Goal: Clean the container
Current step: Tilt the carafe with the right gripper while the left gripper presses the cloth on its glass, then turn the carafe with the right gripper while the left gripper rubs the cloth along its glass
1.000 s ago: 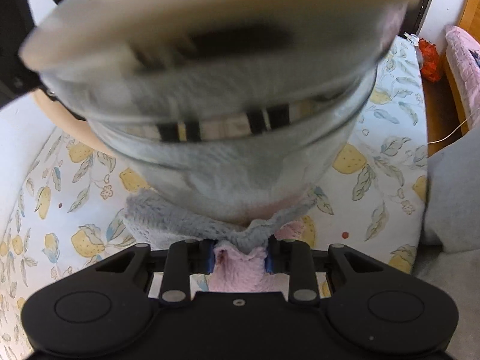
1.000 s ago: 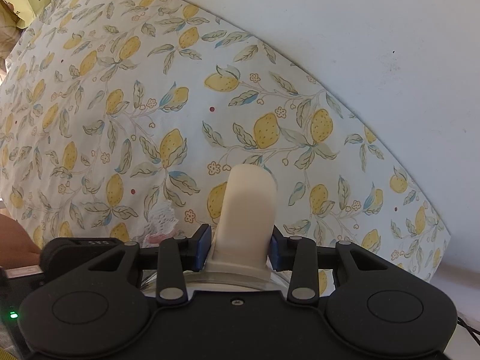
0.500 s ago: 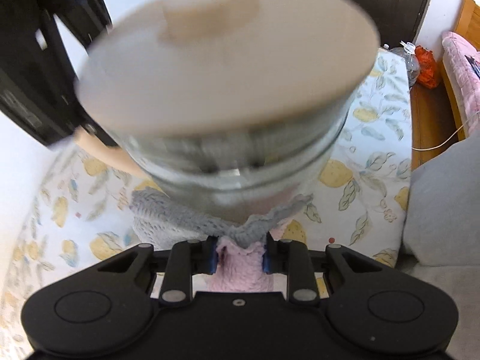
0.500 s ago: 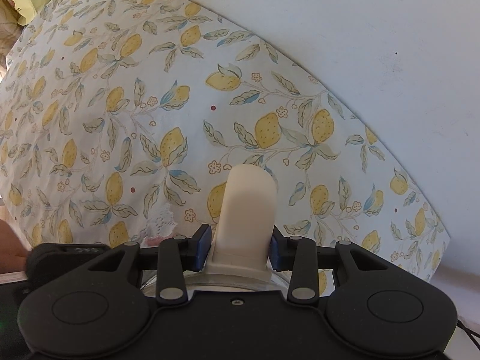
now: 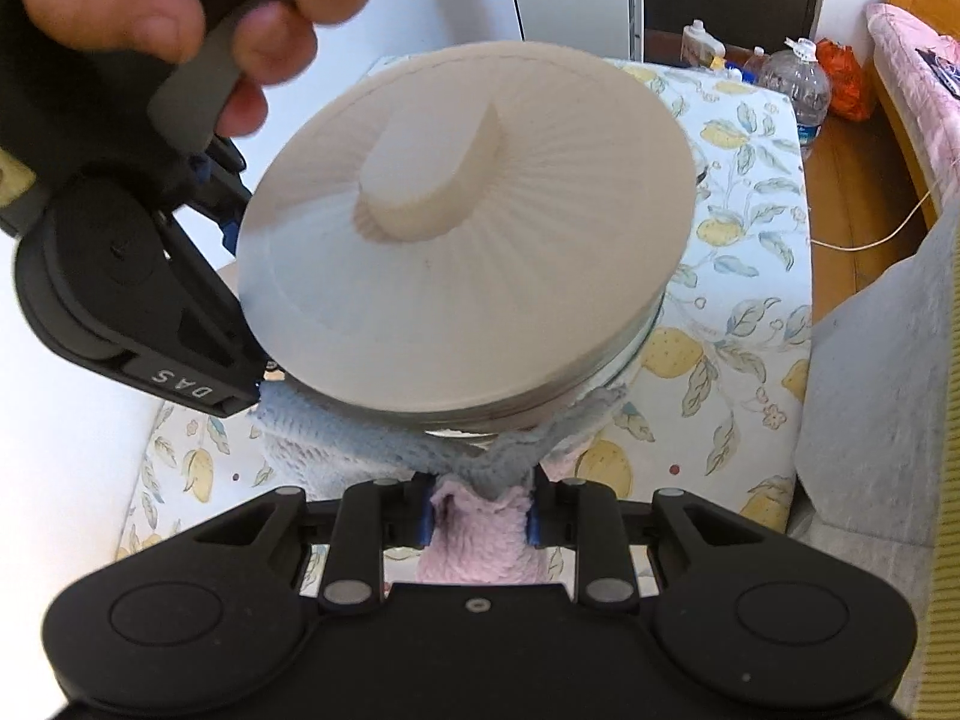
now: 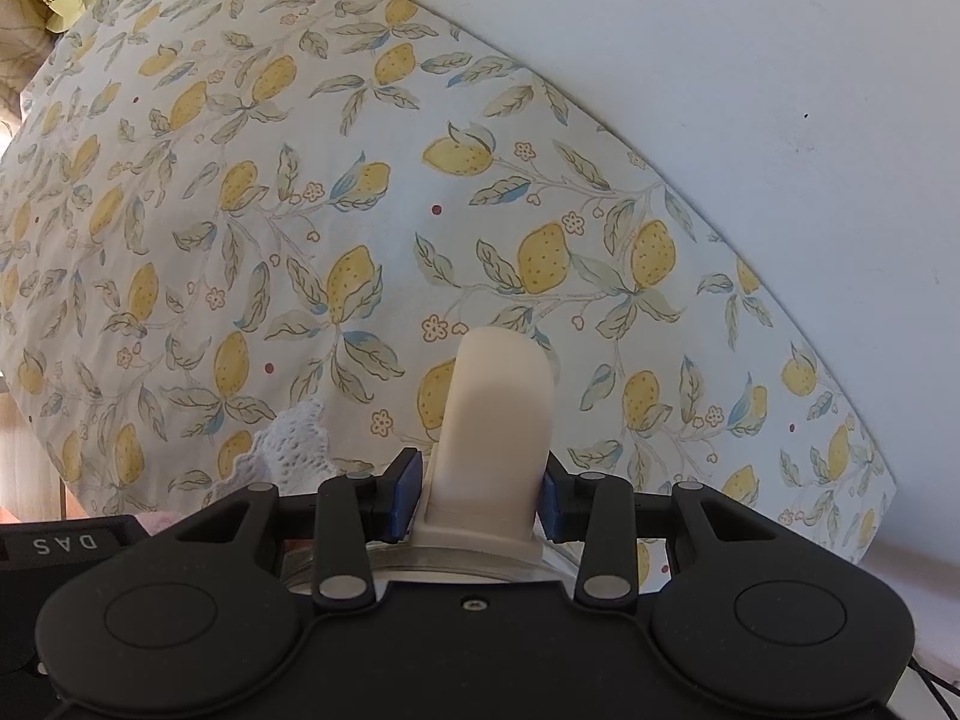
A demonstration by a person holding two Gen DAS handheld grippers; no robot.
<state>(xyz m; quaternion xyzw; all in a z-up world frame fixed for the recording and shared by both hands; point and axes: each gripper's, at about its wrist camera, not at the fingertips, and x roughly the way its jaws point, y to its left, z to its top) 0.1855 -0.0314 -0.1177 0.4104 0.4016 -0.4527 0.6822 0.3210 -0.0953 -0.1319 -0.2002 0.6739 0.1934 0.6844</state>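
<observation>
A glass container with two beige lids is held in the air. One lid with a raised grip faces the left wrist camera. My right gripper is shut on the beige grip of the container's other end; its black body shows at the left in the left wrist view. My left gripper is shut on a pink and blue-grey knitted cloth, which presses against the container's glass side below the lid.
A lemon-print tablecloth covers the table below, against a white wall. A grey cushion is on the right. Plastic bottles and a wooden bed frame stand beyond the table. A white lace piece shows by the right gripper.
The container has tipped so its lid now faces the left wrist camera instead of its glass side. The cloth stays under it. Both grips are unchanged.
</observation>
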